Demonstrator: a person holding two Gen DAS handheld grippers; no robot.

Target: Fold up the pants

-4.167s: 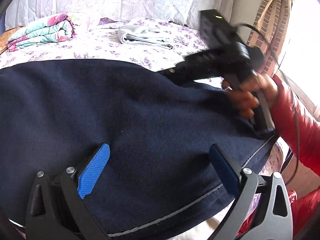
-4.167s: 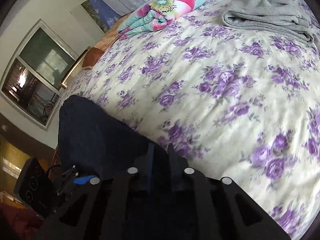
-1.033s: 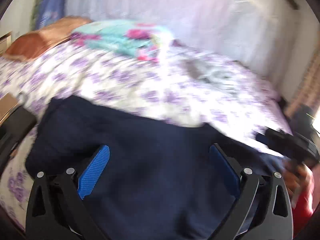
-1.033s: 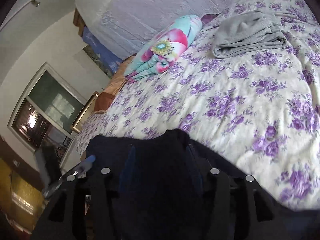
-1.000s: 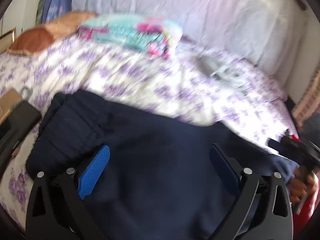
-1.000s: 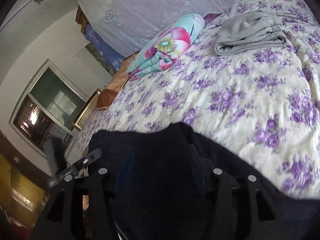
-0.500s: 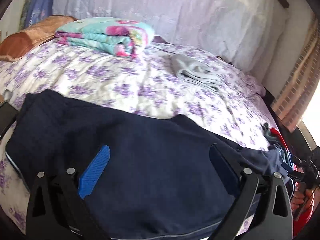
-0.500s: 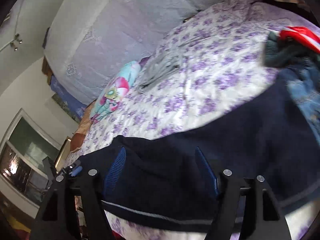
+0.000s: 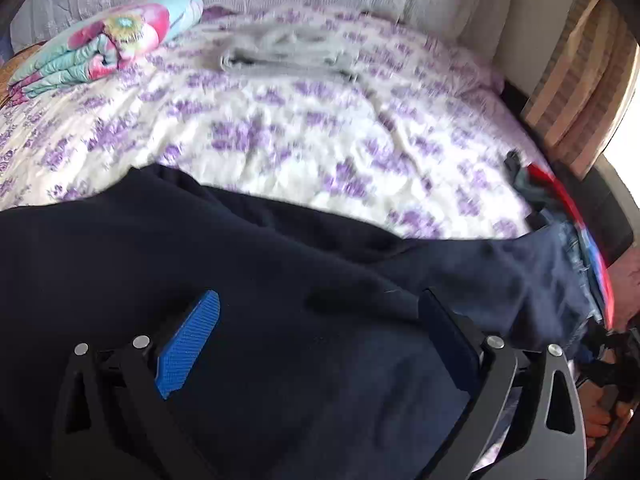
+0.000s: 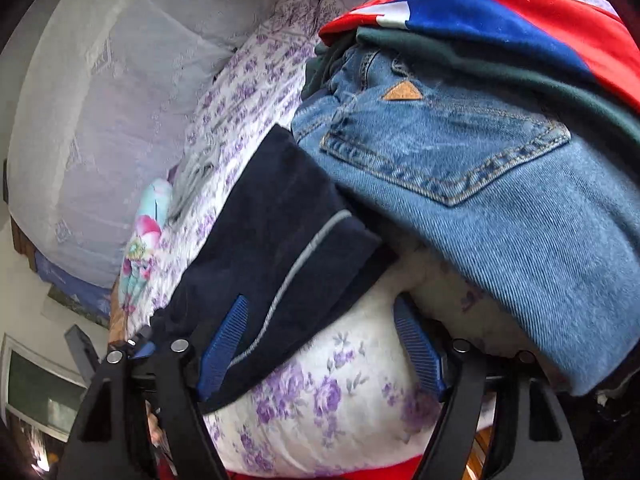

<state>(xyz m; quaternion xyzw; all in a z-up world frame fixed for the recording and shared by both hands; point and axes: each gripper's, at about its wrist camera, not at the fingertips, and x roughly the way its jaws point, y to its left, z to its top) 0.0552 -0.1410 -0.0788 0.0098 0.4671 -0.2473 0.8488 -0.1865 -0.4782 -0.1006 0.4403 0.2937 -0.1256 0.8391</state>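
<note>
The dark navy pants (image 9: 240, 272) lie flat across the near side of the bed, with a grey stripe along one edge in the right wrist view (image 10: 280, 240). My left gripper (image 9: 316, 340) is open just above the cloth, holding nothing. My right gripper (image 10: 320, 344) is open and empty at the right end of the pants, over the floral sheet, its left finger (image 10: 222, 348) beside the striped edge.
A pile of blue jeans (image 10: 500, 160), a green garment and a red-and-blue garment (image 10: 500, 12) lies at the bed's right end. A folded grey garment (image 9: 280, 56) and a rolled floral quilt (image 9: 104, 48) lie at the back. Floral sheet (image 9: 320, 136) between.
My right gripper let go of the pants, opened and swung to the right end by the jeans pile. My left gripper stayed open and turned rightward over the pants.
</note>
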